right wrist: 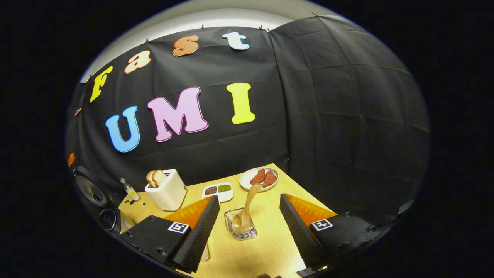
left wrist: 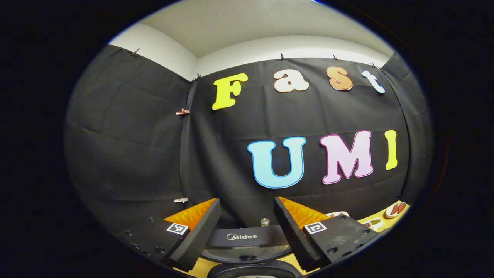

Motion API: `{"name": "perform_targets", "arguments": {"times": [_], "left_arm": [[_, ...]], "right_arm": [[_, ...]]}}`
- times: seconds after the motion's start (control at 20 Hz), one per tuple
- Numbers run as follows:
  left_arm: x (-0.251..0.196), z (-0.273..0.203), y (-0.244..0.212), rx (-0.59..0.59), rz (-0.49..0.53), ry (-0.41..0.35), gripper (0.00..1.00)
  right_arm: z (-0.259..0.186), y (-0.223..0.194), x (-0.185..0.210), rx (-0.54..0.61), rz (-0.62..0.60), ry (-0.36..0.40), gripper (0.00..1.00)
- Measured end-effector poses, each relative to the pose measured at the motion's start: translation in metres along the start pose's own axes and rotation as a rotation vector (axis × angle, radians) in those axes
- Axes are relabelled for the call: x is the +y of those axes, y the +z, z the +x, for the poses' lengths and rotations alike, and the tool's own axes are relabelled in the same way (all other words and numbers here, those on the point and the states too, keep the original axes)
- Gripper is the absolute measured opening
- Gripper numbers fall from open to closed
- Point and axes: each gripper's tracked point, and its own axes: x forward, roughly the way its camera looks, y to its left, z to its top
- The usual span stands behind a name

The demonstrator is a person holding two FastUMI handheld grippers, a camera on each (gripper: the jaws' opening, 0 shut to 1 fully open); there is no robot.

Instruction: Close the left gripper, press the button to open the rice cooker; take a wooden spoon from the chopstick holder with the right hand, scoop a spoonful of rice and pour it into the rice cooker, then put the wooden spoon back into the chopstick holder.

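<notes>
I see left gripper (left wrist: pixel 247 224) jaws apart above rice cooker (left wrist: pixel 247 241), lid up | right gripper (right wrist: pixel 249 220) jaws apart, empty | wooden spoon (right wrist: pixel 247 210) leaning in clear chopstick holder (right wrist: pixel 241 227) on table (right wrist: pixel 270 247) between them

A pale wooden table (right wrist: pixel 266 247) carries everything here. In the right gripper view, a clear glass holder (right wrist: pixel 241 227) stands near its middle with a wooden spoon (right wrist: pixel 247 210) leaning inside it, bowl end down. Beyond it lie a white plate (right wrist: pixel 247 178) of reddish pieces and a small white dish (right wrist: pixel 218 191) with two fillings, one dark, one green. Left of these stands a white toaster (right wrist: pixel 168 192) with bread slices sticking out of its top, and a little glass bottle (right wrist: pixel 129 189) is just beside it. At the far left edge sits the black rice cooker (right wrist: pixel 94 193), its lid raised.
</notes>
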Motion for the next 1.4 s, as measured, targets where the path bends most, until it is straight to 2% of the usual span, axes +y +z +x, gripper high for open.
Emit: {"name": "perform_targets", "arguments": {"times": [0.2, 0.3, 0.4, 0.75, 1.05, 1.3, 1.4], "left_arm": [[0.011, 0.013, -0.036, 0.109, -0.013, 0.025, 0.93], [0.009, 0.011, -0.035, 0.115, -0.048, 0.025, 0.99], [0.007, 0.003, -0.039, 0.151, -0.036, 0.021, 0.99], [-0.002, -0.064, -0.069, 0.374, -0.077, 0.024, 0.99], [-0.017, -0.141, -0.132, 0.536, -0.088, 0.008, 0.99], [-0.022, -0.174, -0.173, 0.566, -0.147, 0.013, 0.99], [-0.025, -0.177, -0.180, 0.555, -0.135, 0.016, 0.99]], "right_arm": [[-0.024, 0.013, 0.015, -0.054, -0.046, 0.020, 0.98], [-0.030, 0.013, 0.024, -0.061, -0.085, 0.039, 0.98], [-0.030, 0.006, 0.036, -0.040, -0.098, 0.063, 0.98], [-0.018, -0.004, 0.076, -0.011, -0.108, 0.183, 0.98], [-0.016, -0.018, 0.097, 0.031, -0.118, 0.269, 0.98], [-0.017, -0.037, 0.103, 0.074, -0.156, 0.321, 0.98], [-0.014, -0.040, 0.101, 0.089, -0.164, 0.329, 0.98]]}}
